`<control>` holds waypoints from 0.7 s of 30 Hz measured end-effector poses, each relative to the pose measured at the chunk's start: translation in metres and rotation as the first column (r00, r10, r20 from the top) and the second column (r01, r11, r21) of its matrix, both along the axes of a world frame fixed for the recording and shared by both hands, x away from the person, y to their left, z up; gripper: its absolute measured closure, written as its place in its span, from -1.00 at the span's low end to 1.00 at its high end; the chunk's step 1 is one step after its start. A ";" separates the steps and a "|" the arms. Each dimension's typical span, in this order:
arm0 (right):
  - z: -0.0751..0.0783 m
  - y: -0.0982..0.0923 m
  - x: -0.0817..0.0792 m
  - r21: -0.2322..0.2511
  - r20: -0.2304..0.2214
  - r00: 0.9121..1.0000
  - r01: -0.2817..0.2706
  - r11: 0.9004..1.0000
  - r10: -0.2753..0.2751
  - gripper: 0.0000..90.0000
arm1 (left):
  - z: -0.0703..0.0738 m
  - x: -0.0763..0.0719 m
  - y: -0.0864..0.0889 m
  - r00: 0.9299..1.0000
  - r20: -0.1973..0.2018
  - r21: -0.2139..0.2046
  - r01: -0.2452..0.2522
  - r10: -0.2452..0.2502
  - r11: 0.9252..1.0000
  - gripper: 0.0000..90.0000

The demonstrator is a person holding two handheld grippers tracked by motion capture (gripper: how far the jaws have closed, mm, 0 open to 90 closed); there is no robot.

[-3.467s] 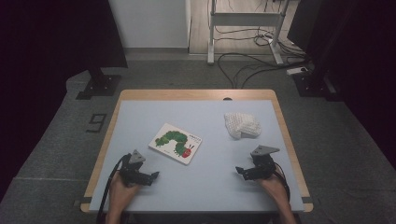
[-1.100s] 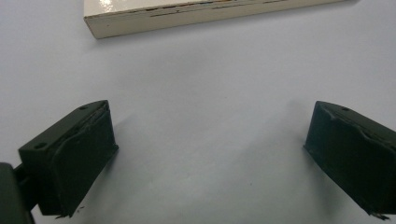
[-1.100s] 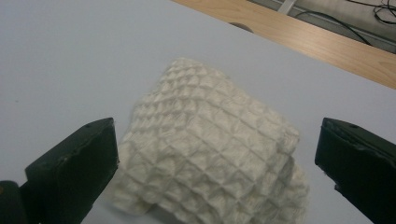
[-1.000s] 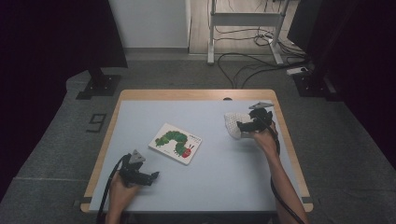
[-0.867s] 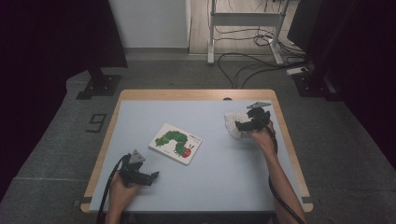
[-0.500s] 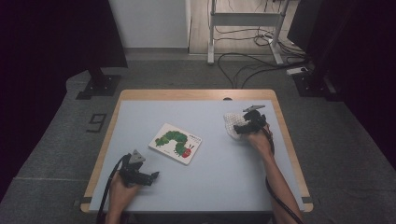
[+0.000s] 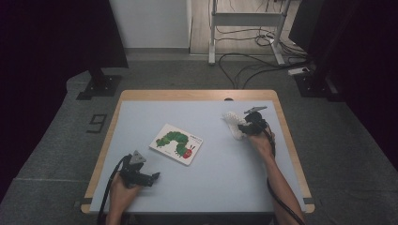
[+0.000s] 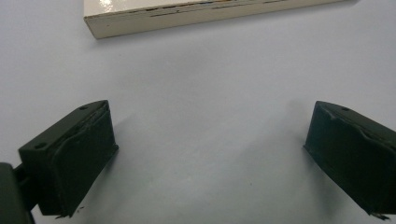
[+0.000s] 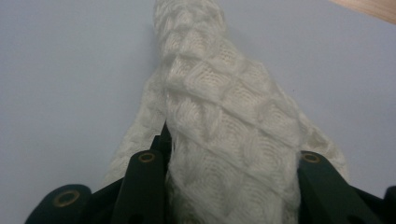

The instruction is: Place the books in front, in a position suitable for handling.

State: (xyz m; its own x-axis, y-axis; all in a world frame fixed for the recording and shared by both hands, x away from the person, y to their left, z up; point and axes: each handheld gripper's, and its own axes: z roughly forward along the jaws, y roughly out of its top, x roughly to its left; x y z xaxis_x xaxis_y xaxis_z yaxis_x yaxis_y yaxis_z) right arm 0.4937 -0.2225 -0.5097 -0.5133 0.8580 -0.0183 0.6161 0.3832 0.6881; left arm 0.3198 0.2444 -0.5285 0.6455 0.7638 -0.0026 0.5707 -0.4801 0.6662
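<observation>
My right gripper (image 7: 240,127) has just been closing and now pinches the white knitted cloth (image 9: 219,116), bunched between its jaws, right of the caterpillar book (image 7: 177,143). My left gripper (image 8: 210,154), near that book, sits spread wide with nothing in it.

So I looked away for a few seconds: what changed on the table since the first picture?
The right gripper moved from the near right edge up the table to the white cloth. Its jaws have just been closing and are now shut on the cloth, bunching it. The left gripper, jaws open, and the book stayed put.
</observation>
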 end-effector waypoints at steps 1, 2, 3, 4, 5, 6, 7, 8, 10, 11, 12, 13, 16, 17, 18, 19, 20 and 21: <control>0.002 0.000 -0.001 0.009 0.001 1.000 -0.001 1.000 0.001 0.37 | 0.000 0.000 0.000 1.000 0.000 0.000 0.000 0.000 1.000 -0.97; 0.007 -0.001 -0.002 0.021 0.008 1.000 -0.008 1.000 0.008 0.37 | 0.000 0.000 0.000 1.000 0.000 0.000 0.000 0.000 1.000 -0.97; 0.010 -0.001 -0.003 0.024 0.011 1.000 -0.012 1.000 0.012 0.37 | 0.000 0.000 0.000 1.000 0.000 0.000 0.000 0.000 1.000 -0.97; 0.013 0.000 -0.005 0.025 0.012 1.000 -0.016 1.000 0.015 0.37 | 0.000 0.000 0.000 1.000 0.000 0.000 0.000 0.000 1.000 -0.97; 0.015 0.000 -0.006 0.026 0.018 1.000 -0.021 0.999 0.020 0.37 | 0.000 0.000 0.000 1.000 0.001 0.000 0.000 0.000 1.000 -0.97; 0.018 0.001 -0.007 0.030 0.021 0.999 -0.025 0.999 0.025 0.37 | 0.000 0.000 0.000 1.000 0.001 0.000 0.000 0.000 1.000 -0.97; 0.020 0.001 -0.008 0.037 0.024 0.999 -0.031 0.999 0.030 0.37 | 0.000 0.000 0.000 1.000 0.000 0.000 0.000 0.000 1.000 -0.97; 0.023 0.002 -0.010 0.040 0.024 0.999 -0.035 0.999 0.034 0.37 | 0.000 0.000 0.000 1.000 0.000 0.000 0.000 0.000 1.000 -0.97; 0.027 0.003 -0.012 0.038 0.030 0.999 -0.043 0.998 0.042 0.37 | 0.000 0.000 0.000 1.000 0.000 0.000 0.000 0.000 1.000 -0.97; 0.029 0.003 -0.013 0.039 0.032 0.998 -0.048 0.998 0.047 0.37 | 0.000 0.000 0.000 1.000 0.001 0.000 0.001 -0.001 1.000 -0.97; 0.032 0.004 -0.014 0.041 0.033 0.998 -0.051 0.998 0.050 0.37 | 0.000 0.000 0.000 1.000 0.000 -0.001 0.000 0.000 1.000 -0.97; 0.033 0.004 -0.016 0.045 0.036 0.998 -0.059 0.997 0.057 0.37 | 0.000 0.000 0.000 1.000 0.000 0.000 0.000 0.000 1.000 -0.97; 0.038 0.005 -0.020 0.059 0.040 0.997 -0.074 0.995 0.072 0.37 | 0.000 0.000 0.000 1.000 0.000 -0.002 0.000 0.000 1.000 -0.97; 0.040 0.005 -0.022 0.059 0.040 0.996 -0.081 0.995 0.079 0.37 | 0.000 0.000 0.000 1.000 0.000 -0.001 0.000 0.000 1.000 -0.97; 0.041 0.006 -0.024 0.058 0.041 0.996 -0.085 0.995 0.083 0.37 | 0.000 0.000 0.000 1.000 0.000 -0.001 0.000 0.000 1.000 -0.97; 0.043 0.006 -0.026 0.058 0.045 0.995 -0.092 0.994 0.089 0.37 | 0.000 0.000 0.000 1.000 0.000 -0.001 0.000 0.000 1.000 -0.97; 0.044 0.006 -0.028 0.058 0.046 0.994 -0.100 0.993 0.098 0.37 | 0.000 0.000 0.000 1.000 0.000 0.000 0.000 0.000 1.000 -0.97; 0.046 0.005 -0.030 0.057 0.047 0.994 -0.106 0.993 0.104 0.37 | 0.000 0.000 0.000 1.000 0.000 0.000 0.000 0.000 1.000 -0.97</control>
